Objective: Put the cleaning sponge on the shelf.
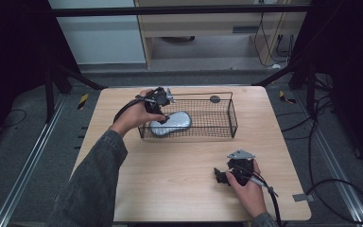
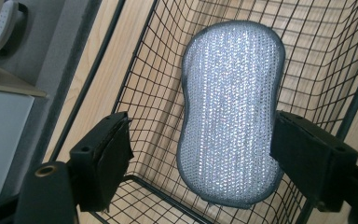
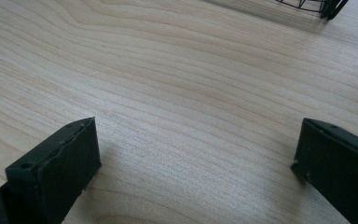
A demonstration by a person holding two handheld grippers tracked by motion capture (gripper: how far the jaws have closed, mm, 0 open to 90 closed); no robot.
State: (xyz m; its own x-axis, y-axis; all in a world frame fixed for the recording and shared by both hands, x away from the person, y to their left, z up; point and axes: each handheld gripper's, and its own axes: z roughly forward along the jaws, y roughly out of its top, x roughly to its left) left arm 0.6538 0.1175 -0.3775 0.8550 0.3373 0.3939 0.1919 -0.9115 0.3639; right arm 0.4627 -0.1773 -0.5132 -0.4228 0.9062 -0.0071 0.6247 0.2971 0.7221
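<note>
Left gripper [image 1: 163, 115] sits at the left end of the black wire-mesh basket [image 1: 230, 113], upper centre of the high view, tipped down into it. The thing in hand is a silver-grey, peanut-shaped metallic-weave scrub pad [image 1: 171, 123] lying in the basket's left half.

In the left gripper view the scrub pad [image 2: 232, 112] fills the centre, running from the top of the frame down to bottom centre, inside the wire basket [image 2: 163, 70]. The left gripper [image 2: 200, 154] straddles the pad's lower end: one jaw at lower left stands clear of the pad's edge with mesh showing in the gap; the other at lower right overlaps the pad's right edge. Contact there can't be confirmed. With a gap on one side the pads aren't pressing, so read it as open around the pad, not clamped.

Right gripper [image 1: 220, 176] is at lower right of the high view, lying low on the light wood-grain table [image 1: 170, 189] with the person's hand around it, well apart from the basket. In the right gripper view the right gripper [image 3: 196, 154] has its jaws spread wide at lower left and lower right, bare tabletop [image 3: 177, 84] between them, nothing held. A corner of the basket [image 3: 317, 5] shows at the top right of that frame.

No brand, label or readable writing on the pad, basket or grippers.
</note>
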